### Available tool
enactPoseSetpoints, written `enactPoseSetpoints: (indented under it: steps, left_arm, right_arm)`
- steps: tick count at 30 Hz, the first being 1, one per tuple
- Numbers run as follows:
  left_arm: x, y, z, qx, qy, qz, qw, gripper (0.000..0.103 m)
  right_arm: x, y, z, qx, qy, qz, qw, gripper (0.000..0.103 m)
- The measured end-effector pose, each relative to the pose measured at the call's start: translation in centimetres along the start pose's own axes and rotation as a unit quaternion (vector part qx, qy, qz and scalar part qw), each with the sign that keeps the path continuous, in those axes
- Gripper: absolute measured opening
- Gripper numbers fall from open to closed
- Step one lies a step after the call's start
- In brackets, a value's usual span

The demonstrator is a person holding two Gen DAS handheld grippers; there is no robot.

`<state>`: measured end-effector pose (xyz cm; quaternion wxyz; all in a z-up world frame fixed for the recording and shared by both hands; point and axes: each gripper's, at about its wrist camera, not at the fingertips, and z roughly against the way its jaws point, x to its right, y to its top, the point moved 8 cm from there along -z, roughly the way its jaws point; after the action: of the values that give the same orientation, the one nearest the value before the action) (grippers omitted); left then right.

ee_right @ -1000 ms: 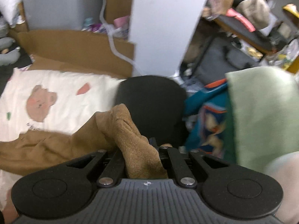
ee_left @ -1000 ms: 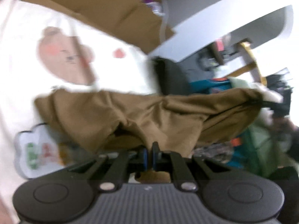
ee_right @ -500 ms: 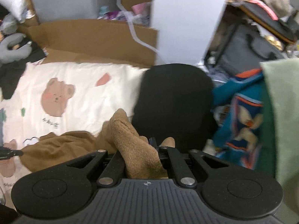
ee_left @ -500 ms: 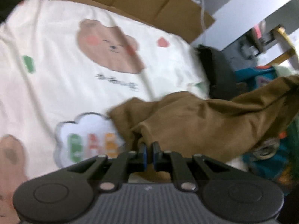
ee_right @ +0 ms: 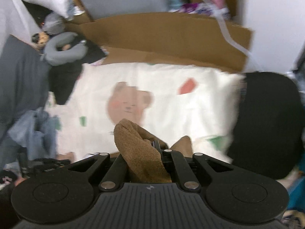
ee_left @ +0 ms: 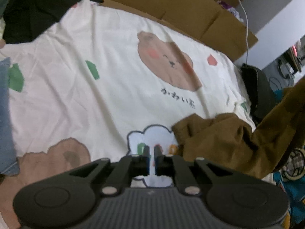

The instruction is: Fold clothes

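— What do your tools look like?

— My left matte black plastic two-finger gripper [ee_left: 152, 153] has a wide body with fine ribs in the middle and one round, flat disc on each side. Two silver round screw heads [ee_left: 109, 191] sit where the black link arms begin. The inner faces of the fingers [ee_left: 146, 157] have blue pads.

— And the other one?

— My right matte black plastic two-finger gripper [ee_right: 155, 148] is the same shape: ribbed centre, two discs, silver screws, and also a small white mark [ee_right: 150, 187] on the ribs.
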<state>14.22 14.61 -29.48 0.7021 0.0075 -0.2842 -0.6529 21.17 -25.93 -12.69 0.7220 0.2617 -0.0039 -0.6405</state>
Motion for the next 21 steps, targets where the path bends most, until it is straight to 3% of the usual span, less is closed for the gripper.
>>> enactPoseSetpoints:
  steps: [12, 15, 21]
  left_arm:
    - [-1.3, 3.1, 3.0, 0.063, 0.009, 0.033, 0.9974, 0.011]
    - [-2.1, 3.6, 3.6, 0.075, 0.018, 0.040, 0.9963, 0.011]
    - [-4.5, 4.9, 5.2, 0.106, 0.048, 0.057, 0.9916, 0.012]
  right_arm:
    - [-13.0, 0.2, -14.5, -0.055, 0.128, -0.029, 0.990, 0.002]
    - [-15.9, 1.2, -17.3, -0.051, 0.151, -0.046, 0.986, 0.002]
    - [-21.4, 5.4, -20.0, 0.001, 0.183, -0.069, 0.981, 0.002]
